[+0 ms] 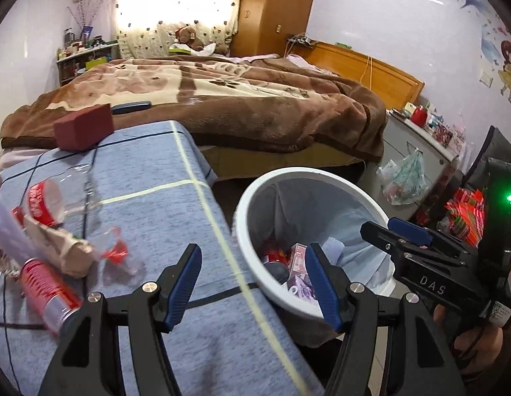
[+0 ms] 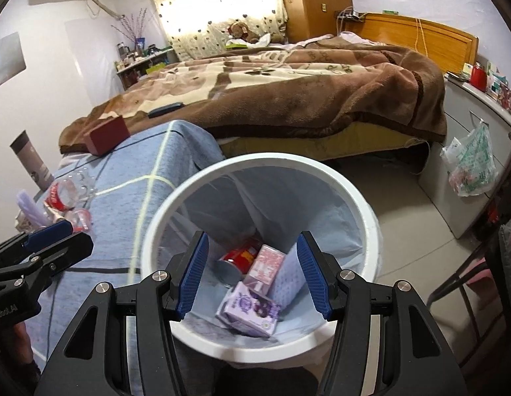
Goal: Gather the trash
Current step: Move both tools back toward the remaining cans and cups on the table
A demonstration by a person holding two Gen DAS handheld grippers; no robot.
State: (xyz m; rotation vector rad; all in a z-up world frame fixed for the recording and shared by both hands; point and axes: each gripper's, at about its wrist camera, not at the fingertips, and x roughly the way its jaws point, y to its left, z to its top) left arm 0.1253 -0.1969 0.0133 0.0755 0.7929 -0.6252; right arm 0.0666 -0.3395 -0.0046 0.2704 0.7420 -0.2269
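Note:
A white trash bin (image 2: 367, 217) with a pale blue liner stands beside the blue-covered table (image 1: 163, 217). Inside lie a red can (image 2: 242, 255), a pink carton (image 2: 265, 265) and a purple carton (image 2: 252, 310). My right gripper (image 2: 253, 277) is open and empty above the bin; it also shows in the left wrist view (image 1: 407, 234). My left gripper (image 1: 253, 283) is open and empty over the table's right edge, by the bin's rim (image 1: 255, 264). On the table's left lie a red can (image 1: 44, 292), a crumpled paper bag (image 1: 60, 247) and clear plastic cups with red labels (image 1: 47, 201).
A dark red box (image 1: 83, 127) sits at the table's far end. A bed with a brown blanket (image 1: 242, 99) lies behind. A grey cabinet (image 2: 476, 151) with a hanging plastic bag (image 2: 469, 168) stands at the right. A tall tumbler (image 2: 31, 161) stands at the left.

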